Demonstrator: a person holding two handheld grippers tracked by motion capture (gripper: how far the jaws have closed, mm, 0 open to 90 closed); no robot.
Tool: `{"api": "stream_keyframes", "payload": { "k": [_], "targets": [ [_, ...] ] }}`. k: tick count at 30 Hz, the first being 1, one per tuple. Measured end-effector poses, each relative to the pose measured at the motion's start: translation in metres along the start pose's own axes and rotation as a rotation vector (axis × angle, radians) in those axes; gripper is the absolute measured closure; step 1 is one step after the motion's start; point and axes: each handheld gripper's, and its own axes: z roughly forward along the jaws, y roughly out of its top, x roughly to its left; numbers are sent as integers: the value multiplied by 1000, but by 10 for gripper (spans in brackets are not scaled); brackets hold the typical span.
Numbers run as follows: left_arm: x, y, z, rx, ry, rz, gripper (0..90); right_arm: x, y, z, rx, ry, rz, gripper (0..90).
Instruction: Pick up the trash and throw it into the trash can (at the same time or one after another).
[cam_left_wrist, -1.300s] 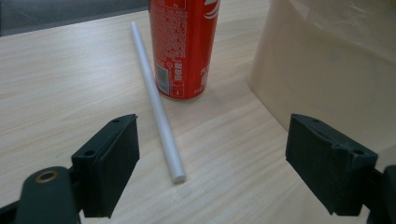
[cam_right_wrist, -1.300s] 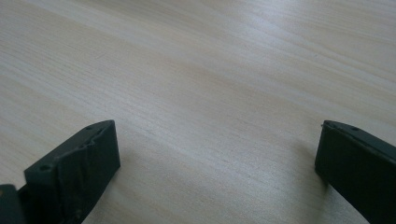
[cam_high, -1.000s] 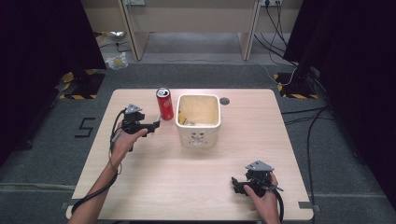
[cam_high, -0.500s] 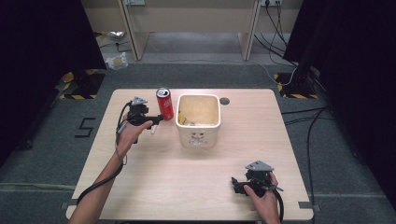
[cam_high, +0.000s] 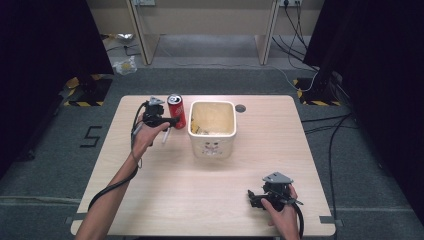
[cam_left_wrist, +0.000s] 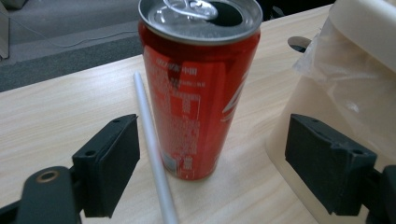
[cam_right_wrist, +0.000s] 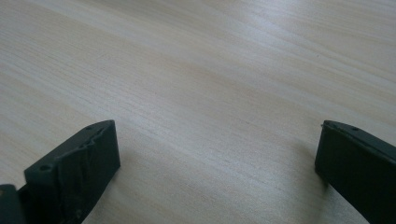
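Pale wooden table (cam_high: 150, 200) on grey carpet floor (cam_high: 45, 165), black curtains (cam_high: 40, 45) at both sides, light wooden desk legs (cam_high: 142, 35) behind, cables (cam_high: 330, 135) trailing across the floor, yellow-black hazard tape (cam_high: 82, 104), a "5" marked on the carpet (cam_high: 91, 136).

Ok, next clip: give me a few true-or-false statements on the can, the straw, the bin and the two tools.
1. The red can stands upright with its top already opened. True.
2. The left tool is clamped shut on the can. False: its jaws stand open on either side of the can, with gaps showing.
3. A white straw lies flat on the table beside the can. True.
4. The right tool holds the straw. False: it is open over bare wood near the table's front edge.
5. The cream bin lies tipped on its side. False: it stands upright next to the can.
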Motion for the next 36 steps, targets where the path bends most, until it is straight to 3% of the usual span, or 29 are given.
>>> {"api": "stream_keyframes", "payload": {
  "k": [23, 36],
  "targets": [
    [1, 13, 22, -2, 26, -3, 183, 0, 0, 0, 1, 6, -4, 2],
    [0, 19, 34, -10, 41, -4, 239, 0, 0, 0, 1, 7, -6, 2]
  ]
}}
